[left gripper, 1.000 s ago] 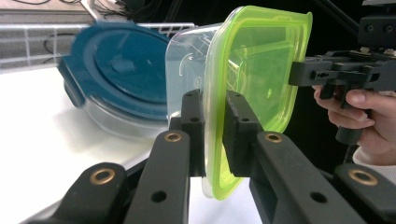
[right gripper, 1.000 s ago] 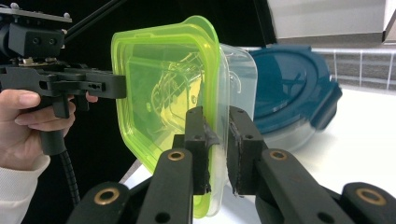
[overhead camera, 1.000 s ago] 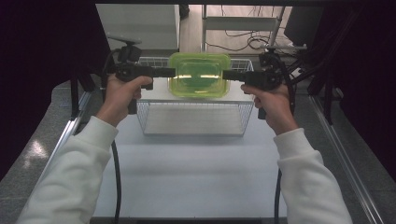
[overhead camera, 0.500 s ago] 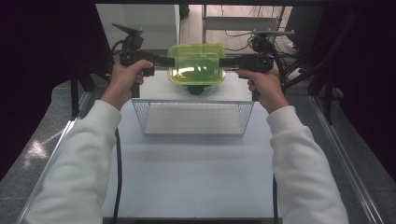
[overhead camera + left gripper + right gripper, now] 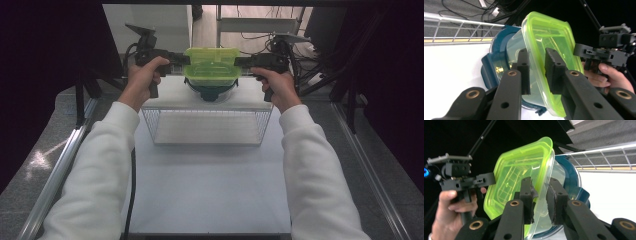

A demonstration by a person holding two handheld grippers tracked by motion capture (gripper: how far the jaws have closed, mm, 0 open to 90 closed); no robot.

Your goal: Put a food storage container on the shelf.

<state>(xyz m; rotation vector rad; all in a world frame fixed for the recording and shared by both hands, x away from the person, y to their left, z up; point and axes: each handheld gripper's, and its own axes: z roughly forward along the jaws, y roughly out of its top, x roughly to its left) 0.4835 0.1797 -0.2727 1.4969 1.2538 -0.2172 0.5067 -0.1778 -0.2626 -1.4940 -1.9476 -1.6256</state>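
A clear yellow-green lidded container (image 5: 212,65) rests on a dark teal container (image 5: 212,93) on the white surface beyond the wire basket (image 5: 207,126). My left gripper (image 5: 186,60) grips its left rim and my right gripper (image 5: 237,62) its right rim. In the left gripper view the pads (image 5: 524,72) straddle the green container's rim (image 5: 554,42), with the teal one (image 5: 496,65) behind. In the right gripper view the jaws (image 5: 540,200) likewise clasp the rim (image 5: 516,170) above the teal container (image 5: 571,177). Both pairs of jaws have just been opening a little, with the rim still between the pads.
The wire basket stands on the white table (image 5: 210,190) between the person and the containers. Metal rails (image 5: 60,170) run along both table sides. Cables and a dark stand (image 5: 325,55) lie beyond the far edge.
Both hands carried the green container away from the person, past the basket, and down onto the teal container. The arms have stretched farther forward.
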